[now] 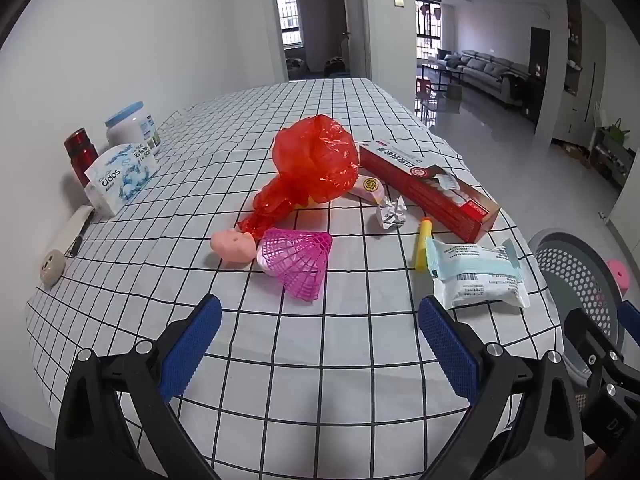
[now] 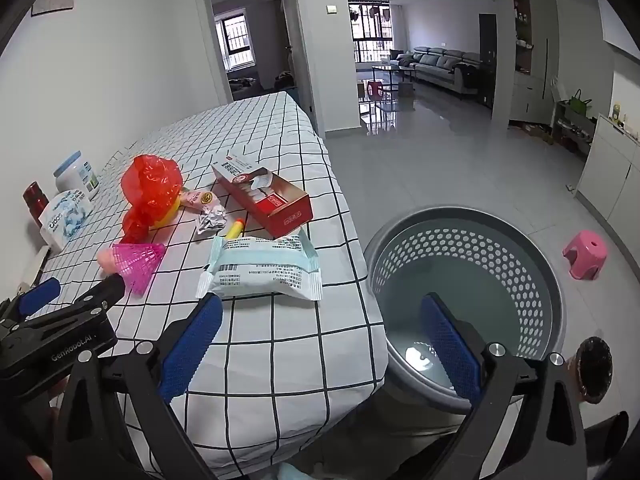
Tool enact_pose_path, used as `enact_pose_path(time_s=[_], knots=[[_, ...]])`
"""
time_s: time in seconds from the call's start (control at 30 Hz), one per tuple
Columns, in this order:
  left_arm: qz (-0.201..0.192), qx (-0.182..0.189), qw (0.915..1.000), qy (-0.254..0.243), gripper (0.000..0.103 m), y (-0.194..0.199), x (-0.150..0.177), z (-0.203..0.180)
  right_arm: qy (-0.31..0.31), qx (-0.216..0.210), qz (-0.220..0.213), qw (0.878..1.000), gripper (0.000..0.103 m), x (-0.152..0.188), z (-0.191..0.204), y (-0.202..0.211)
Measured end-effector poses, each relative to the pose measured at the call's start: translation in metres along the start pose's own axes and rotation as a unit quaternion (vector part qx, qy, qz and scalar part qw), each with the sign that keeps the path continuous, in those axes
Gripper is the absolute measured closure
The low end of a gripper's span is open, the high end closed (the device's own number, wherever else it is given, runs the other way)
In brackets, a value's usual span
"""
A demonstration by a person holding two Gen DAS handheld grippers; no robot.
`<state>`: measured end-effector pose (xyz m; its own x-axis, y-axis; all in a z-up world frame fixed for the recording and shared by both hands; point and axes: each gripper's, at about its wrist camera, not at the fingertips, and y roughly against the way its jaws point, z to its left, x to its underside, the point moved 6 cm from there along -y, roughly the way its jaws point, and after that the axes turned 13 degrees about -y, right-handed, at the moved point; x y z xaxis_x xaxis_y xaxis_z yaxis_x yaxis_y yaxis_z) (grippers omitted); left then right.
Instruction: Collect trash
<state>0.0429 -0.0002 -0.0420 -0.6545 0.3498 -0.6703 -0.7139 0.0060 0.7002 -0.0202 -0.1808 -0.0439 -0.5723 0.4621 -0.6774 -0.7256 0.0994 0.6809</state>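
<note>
left gripper point(image 1: 320, 344) agape, empty | right gripper point(image 2: 320, 344) agape | toothpaste box point(image 1: 430, 188) lengthwise toward basket point(image 2: 540, 240)

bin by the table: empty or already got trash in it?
Empty, as far as visible. The right wrist view looks down into the bin: bare floor with a glare spot, no trash. The right jaws hide part of it.

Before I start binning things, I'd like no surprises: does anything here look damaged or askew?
Yes. The red carton lies torn open on top, the foil scrap is crumpled, and the red plastic bag sits bunched. Nothing looks spilled.
</note>
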Motion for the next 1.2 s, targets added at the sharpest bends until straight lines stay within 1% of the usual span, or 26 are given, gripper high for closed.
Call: enact_pose_path(time_s=[0.23,0.27,0.4,0.53,1.2], knots=[[-0.002,0.006,1.0000,-0.006,0.006,-0.001,0.000,0.003,0.001,-0.002,-0.004,1.000,0.008,0.000,0.003,0.003],[-0.006,-0.005,1.0000,-0.006,0.006,0.004,0.001,0.001,0.002,-0.002,-0.004,1.000,0.008,0.000,0.003,0.003],[-0.009,-0.006,0.9999,-0.007,0.006,0.004,0.000,0.000,0.002,-0.002,-0.002,1.000,0.008,-0.003,0.003,0.002],[-0.014,-0.008,0.9998,-0.013,0.006,0.007,-0.001,-0.002,0.004,-0.007,-0.005,1.000,0.008,0.001,0.005,0.007],[-0.031,-0.006,0.9994,-0.014,0.006,0.028,-0.001,0.000,0.002,-0.013,-0.023,1.000,0.008,-0.001,0.002,0.025]])
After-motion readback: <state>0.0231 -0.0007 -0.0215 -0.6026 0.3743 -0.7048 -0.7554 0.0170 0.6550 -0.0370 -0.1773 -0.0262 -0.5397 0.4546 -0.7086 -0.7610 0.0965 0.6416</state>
